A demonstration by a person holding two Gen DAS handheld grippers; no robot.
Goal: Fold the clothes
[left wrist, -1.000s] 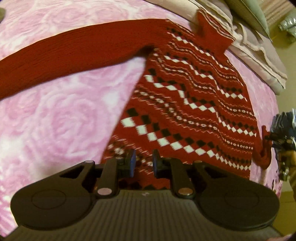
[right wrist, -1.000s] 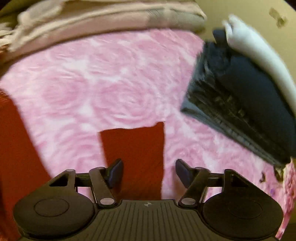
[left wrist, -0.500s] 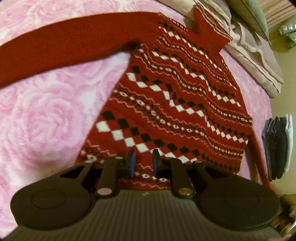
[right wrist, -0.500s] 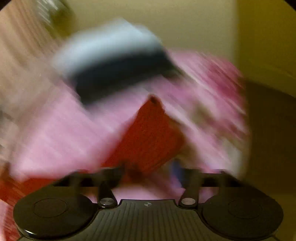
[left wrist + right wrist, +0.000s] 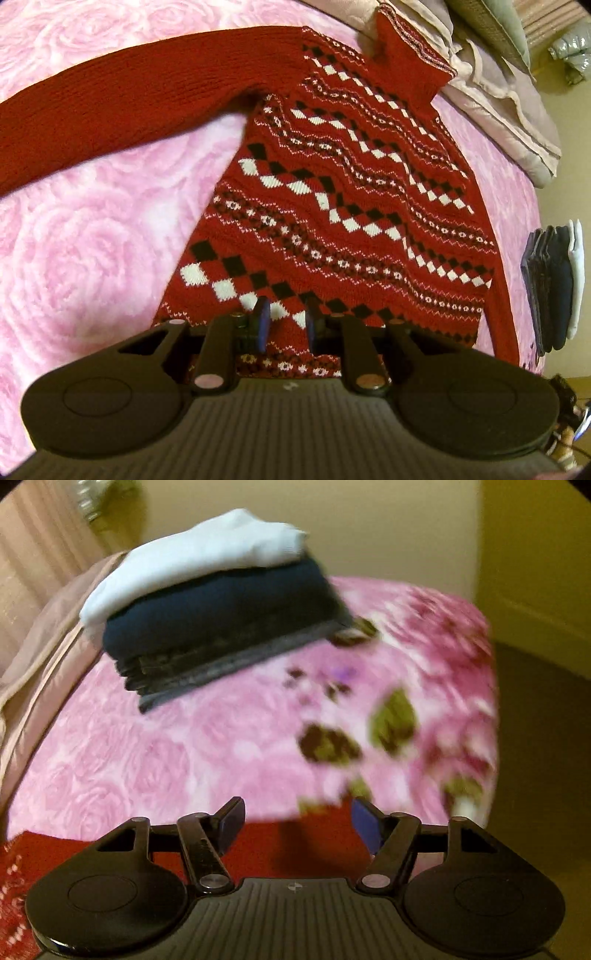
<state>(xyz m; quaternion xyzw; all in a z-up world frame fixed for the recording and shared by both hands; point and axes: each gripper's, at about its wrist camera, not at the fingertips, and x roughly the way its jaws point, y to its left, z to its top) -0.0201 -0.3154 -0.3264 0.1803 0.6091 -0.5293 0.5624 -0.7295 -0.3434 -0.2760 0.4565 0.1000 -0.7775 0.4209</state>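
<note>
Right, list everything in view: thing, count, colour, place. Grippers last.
Sweater: one, red with black and white diamonds, spread flat on the blanket, one sleeve stretched out left.
Blanket: one, pink rose pattern, covering the bed.
Stack of folded clothes: one, dark blue with white on top, near the bed's edge.
Bedding: beige, piled beyond the sweater's collar.
Left gripper: black, narrowly open over the sweater's hem.
Right gripper: black, open wide over red fabric.

Probably a home bedroom: a bed under a pink rose-print blanket (image 5: pixel 85 236), pillows (image 5: pixel 509 110), folded clothes (image 5: pixel 221 602).
</note>
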